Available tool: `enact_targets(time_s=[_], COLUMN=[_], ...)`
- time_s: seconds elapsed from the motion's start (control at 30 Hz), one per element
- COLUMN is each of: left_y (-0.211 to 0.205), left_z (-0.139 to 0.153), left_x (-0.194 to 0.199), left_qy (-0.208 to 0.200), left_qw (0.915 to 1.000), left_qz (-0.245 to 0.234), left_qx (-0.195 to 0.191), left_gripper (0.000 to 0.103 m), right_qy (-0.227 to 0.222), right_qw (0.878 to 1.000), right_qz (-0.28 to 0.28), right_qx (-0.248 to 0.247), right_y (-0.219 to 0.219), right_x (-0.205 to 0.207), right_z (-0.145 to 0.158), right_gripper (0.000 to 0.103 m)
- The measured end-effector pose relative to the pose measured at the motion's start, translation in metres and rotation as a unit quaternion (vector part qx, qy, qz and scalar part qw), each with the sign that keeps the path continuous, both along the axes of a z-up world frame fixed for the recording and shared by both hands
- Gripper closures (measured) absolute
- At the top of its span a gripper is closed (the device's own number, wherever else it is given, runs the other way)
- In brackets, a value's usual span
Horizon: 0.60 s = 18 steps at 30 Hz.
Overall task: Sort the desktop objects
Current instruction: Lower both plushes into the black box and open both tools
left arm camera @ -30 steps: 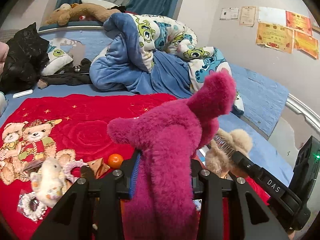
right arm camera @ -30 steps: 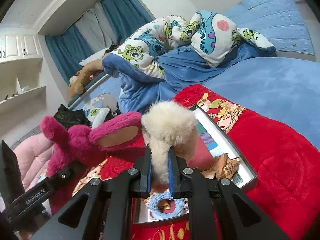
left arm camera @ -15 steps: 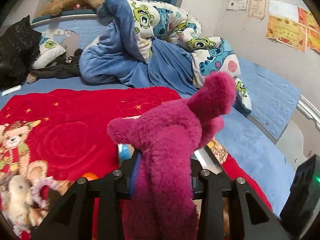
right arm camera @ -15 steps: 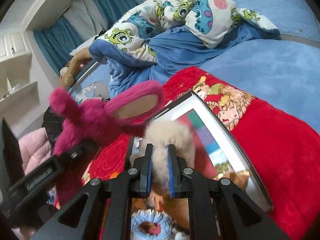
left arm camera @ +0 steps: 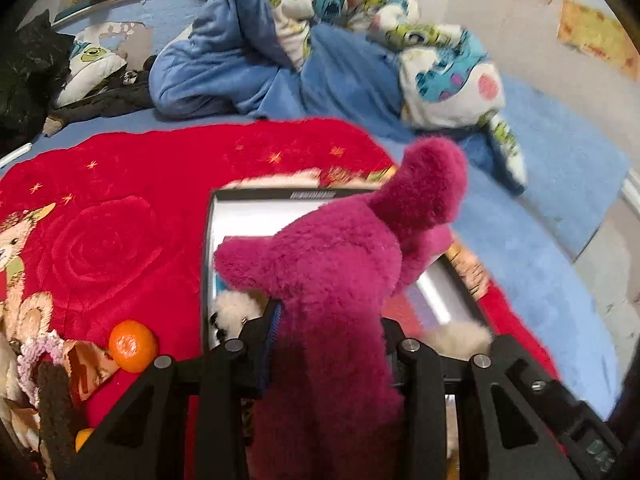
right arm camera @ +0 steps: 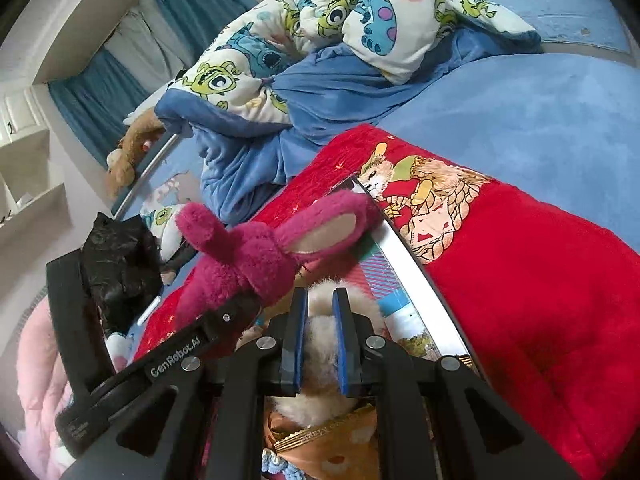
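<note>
Two plush toys are mid-delivery: the left gripper (left arm camera: pixel 332 344) has its fingers clenched on the magenta plush (left arm camera: pixel 344 280), the right gripper (right arm camera: pixel 318 336) pinches the cream plush (right arm camera: pixel 320 320), both low over the silver tray (left arm camera: pixel 256 216) at frame centre. Next: lower and release inside. Earlier, both toys rode higher, short of the tray.
</note>
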<state>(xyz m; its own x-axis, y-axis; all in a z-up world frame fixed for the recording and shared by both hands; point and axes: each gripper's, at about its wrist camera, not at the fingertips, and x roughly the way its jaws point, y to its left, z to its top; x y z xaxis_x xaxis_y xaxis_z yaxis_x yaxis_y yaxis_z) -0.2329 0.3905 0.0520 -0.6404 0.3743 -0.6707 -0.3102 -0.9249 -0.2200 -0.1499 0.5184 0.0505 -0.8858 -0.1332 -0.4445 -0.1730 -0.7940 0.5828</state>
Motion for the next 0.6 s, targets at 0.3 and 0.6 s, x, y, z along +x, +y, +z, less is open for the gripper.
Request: enact_targets(time_s=[0.3,0.6], left_y=[0.025,0.024], left_z=[-0.024,-0.012], left_x=[-0.001,0.007], left_qy=[-0.036,-0.017], left_qw=[0.9955,0.997], left_qz=[-0.011,-0.048], left_qx=[-0.088,-0.059], left_gripper=[0.058,0.026], right_qy=[0.0,-0.002], right_qw=[1.0,1.0], right_qz=[0.012,0.001], right_qx=[-0.003,-0.027], right_y=[-0.008,-0.001], right_x=[-0.001,0.003], right_z=[-0.003,-0.004], right_gripper=[0.087,0.073])
